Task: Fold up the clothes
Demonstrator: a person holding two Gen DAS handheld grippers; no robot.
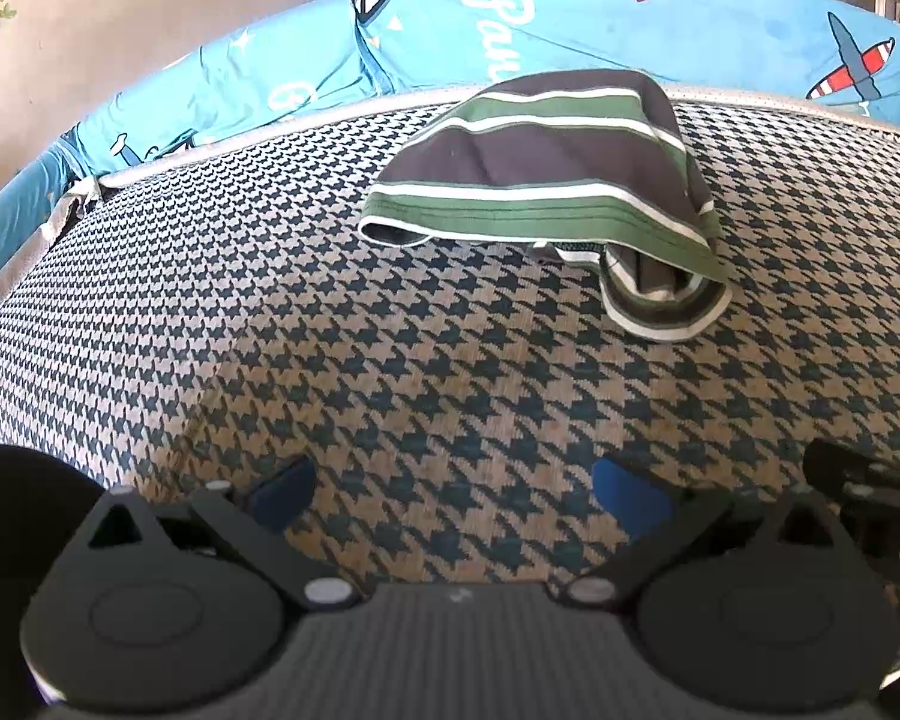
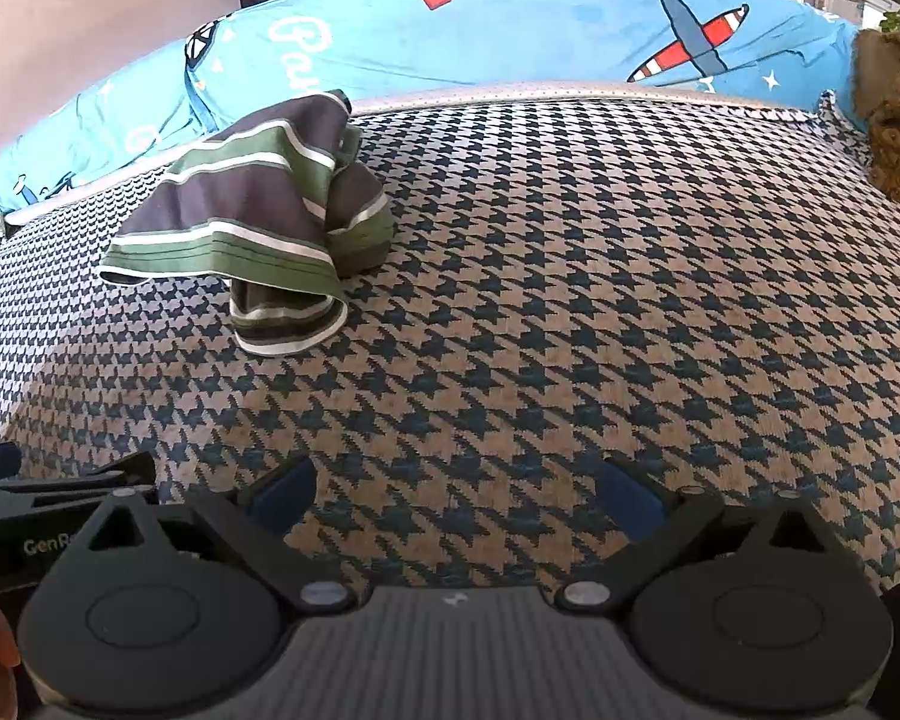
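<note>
Left wrist view: my left gripper (image 1: 453, 495) is spread wide, nothing between the blue pads (image 1: 630, 495), hovering over the houndstooth cover (image 1: 270, 330). The striped garment (image 1: 546, 180), grey with green and white bands, lies crumpled near the far edge, well apart from me, against the blue airplane-print sheet (image 1: 570, 30).

Right wrist view: my right gripper (image 2: 456, 495) is released too, empty. Garment (image 2: 252, 204) sits far left. A brown fuzzy thing (image 2: 897, 120) sits at the right edge, I can't tell what it is.
</note>
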